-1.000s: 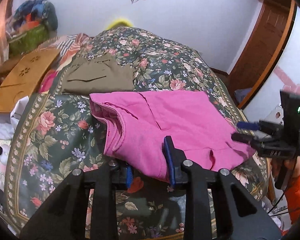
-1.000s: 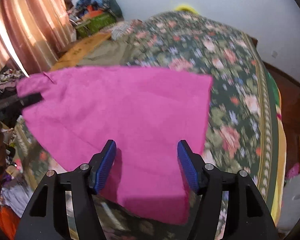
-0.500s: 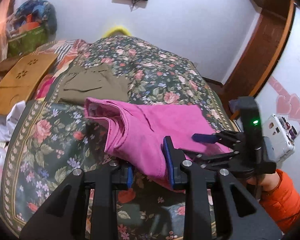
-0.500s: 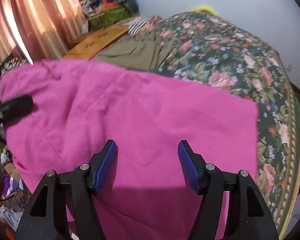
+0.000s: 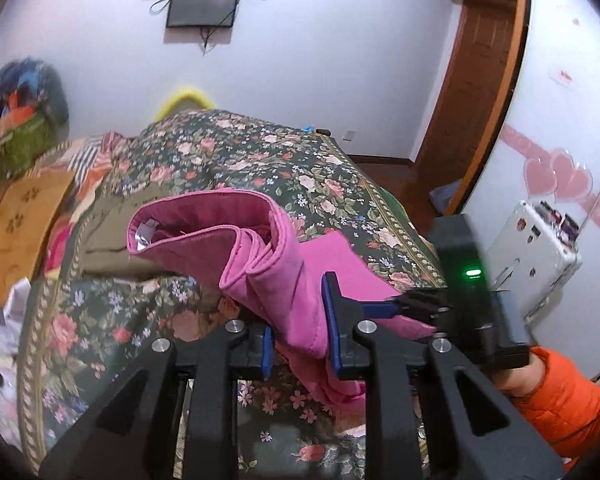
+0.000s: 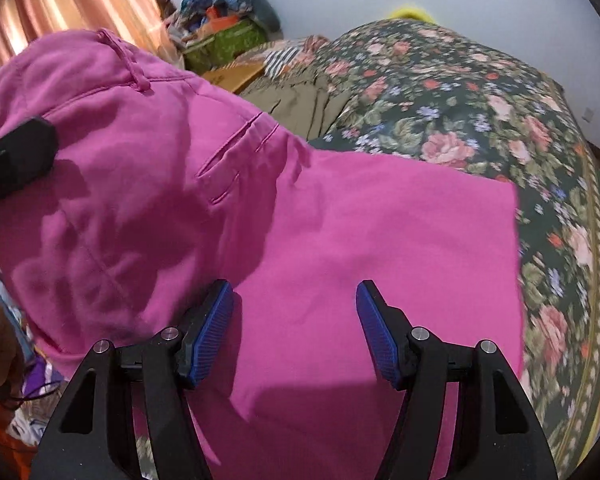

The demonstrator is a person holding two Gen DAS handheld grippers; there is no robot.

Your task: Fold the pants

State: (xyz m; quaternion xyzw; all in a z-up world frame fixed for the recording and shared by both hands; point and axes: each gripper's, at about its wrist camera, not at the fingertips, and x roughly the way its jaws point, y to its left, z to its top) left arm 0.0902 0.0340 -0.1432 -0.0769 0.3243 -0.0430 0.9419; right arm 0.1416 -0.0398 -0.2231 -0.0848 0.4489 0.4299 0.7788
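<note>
Bed (image 5: 340,184): carries all the work; its floral cover shows at 12 to 3 o'clock in both my wrist views.
Pink pants (image 5: 268,264): a second ago they lay spread across the cover; now the waistband end is raised off it and bunched, band mouth open at 10 o'clock in the left view. In the right view (image 6: 340,240) a flat panel reaches to 3 o'clock.
Meaning for the task: I judge a fold is in progress, waist end being carried over; nothing is laid down yet.
Olive garment (image 5: 112,240): lies behind the pink pants at 9 o'clock, untouched.
Left hand-held gripper (image 5: 298,342): clenched on the doubled pink cloth, as it was a second ago.
Right hand-held gripper (image 6: 296,332): pads stand apart; the cloth passes between them, and I cannot tell whether it is held. Half a second ago the same gap.
Hidden: hem ends fall below both frames; leg alignment cannot be checked. The right view's outer rim is blurred.
</note>
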